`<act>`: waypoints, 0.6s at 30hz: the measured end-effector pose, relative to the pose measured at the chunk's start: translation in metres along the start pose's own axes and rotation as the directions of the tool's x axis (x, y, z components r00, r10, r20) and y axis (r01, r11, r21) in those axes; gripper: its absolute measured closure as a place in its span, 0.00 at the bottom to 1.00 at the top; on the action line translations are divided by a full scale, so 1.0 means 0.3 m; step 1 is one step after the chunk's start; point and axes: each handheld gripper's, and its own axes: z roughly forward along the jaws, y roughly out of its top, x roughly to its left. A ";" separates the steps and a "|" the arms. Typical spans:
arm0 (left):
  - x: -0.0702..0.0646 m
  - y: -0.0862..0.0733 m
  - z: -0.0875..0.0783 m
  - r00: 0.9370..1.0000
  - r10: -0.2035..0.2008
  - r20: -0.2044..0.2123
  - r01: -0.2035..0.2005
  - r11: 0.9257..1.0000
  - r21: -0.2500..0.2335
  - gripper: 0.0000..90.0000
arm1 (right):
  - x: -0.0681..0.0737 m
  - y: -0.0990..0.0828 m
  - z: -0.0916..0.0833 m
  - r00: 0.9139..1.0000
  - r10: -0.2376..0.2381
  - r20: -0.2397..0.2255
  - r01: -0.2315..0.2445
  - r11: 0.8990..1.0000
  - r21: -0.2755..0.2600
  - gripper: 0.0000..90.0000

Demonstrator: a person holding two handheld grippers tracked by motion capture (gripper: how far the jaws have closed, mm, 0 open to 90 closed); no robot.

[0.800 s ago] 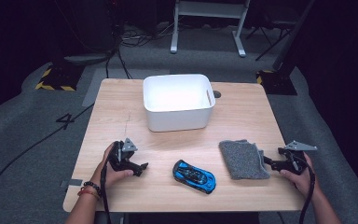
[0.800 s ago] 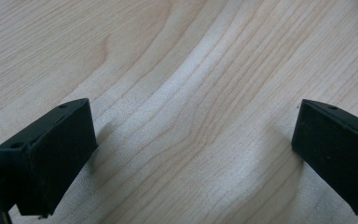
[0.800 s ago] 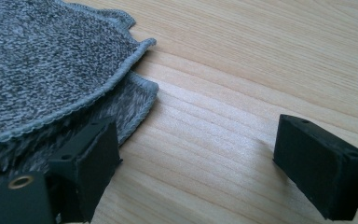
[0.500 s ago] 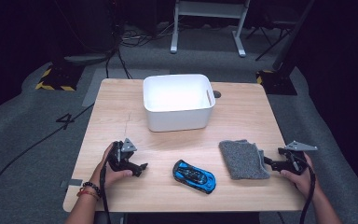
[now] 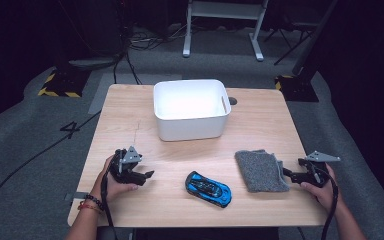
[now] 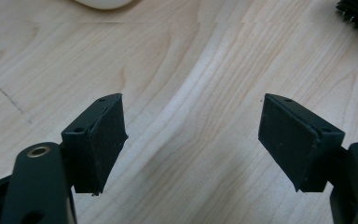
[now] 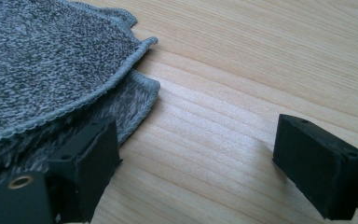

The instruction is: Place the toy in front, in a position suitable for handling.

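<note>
Near the front edge of the worktop (image 5: 130, 130), short of the white bin (image 5: 191, 108) that we take as our landmark, both grippers rest low with nothing in them. We find the left gripper (image 5: 142, 176) in front of the bin and to its left, its fingers (image 6: 100, 140) spread wide over bare wood. We find the right gripper (image 5: 289, 175) in front of the bin and to its right, its fingers (image 7: 88, 163) likewise wide apart and gripping nothing; one finger sits just beside the edge of the grey cloth (image 7: 51, 74).

We judge that the work is at its opening step: an approach, with no grasp yet made. The cloth lies folded in front of the bin to the right; the blue toy car (image 5: 208, 188) lies in front of the bin, between the two grippers. The bin appears empty.

The next move, in our judgement, calls for the right gripper to advance until the cloth's hem stands between its fingers, then to close. The cloth is limp and may drag or unfold.

Count: one bin, one cloth, one toy car, two grippers.
</note>
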 end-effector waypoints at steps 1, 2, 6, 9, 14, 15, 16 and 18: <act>0.002 0.006 -0.002 1.000 -0.004 0.009 0.004 1.000 0.000 0.26 | 0.000 0.000 0.000 1.000 0.000 0.000 0.000 1.000 0.000 0.16; 0.005 0.014 -0.004 1.000 -0.003 0.016 0.003 1.000 -0.003 0.26 | 0.000 0.000 0.000 1.000 0.000 0.000 0.000 1.000 0.000 0.16; 0.002 0.062 -0.022 1.000 0.030 0.004 -0.030 1.000 -0.007 0.27 | 0.000 0.000 0.000 1.000 0.000 0.000 0.000 1.000 0.000 0.16; 0.002 0.108 -0.046 0.999 0.053 -0.013 -0.054 0.998 -0.040 0.28 | 0.000 0.000 0.000 1.000 0.000 0.000 0.000 1.000 0.000 0.16; -0.004 0.212 -0.075 0.994 0.109 0.001 -0.109 0.991 -0.072 0.26 | 0.000 0.000 0.000 1.000 0.000 0.000 0.000 1.000 0.000 0.16; -0.005 0.236 -0.080 0.991 0.131 -0.008 -0.131 0.989 -0.068 0.26 | 0.000 0.000 0.000 1.000 0.000 0.000 0.000 1.000 0.000 0.16; -0.005 0.260 -0.083 0.991 0.136 -0.005 -0.136 0.989 -0.065 0.26 | 0.000 0.000 0.000 1.000 0.001 0.000 -0.001 1.000 0.000 0.16; -0.003 0.306 -0.087 0.988 0.156 -0.009 -0.156 0.986 -0.065 0.26 | 0.000 0.000 0.000 1.000 -0.001 -0.002 0.001 1.000 0.000 0.16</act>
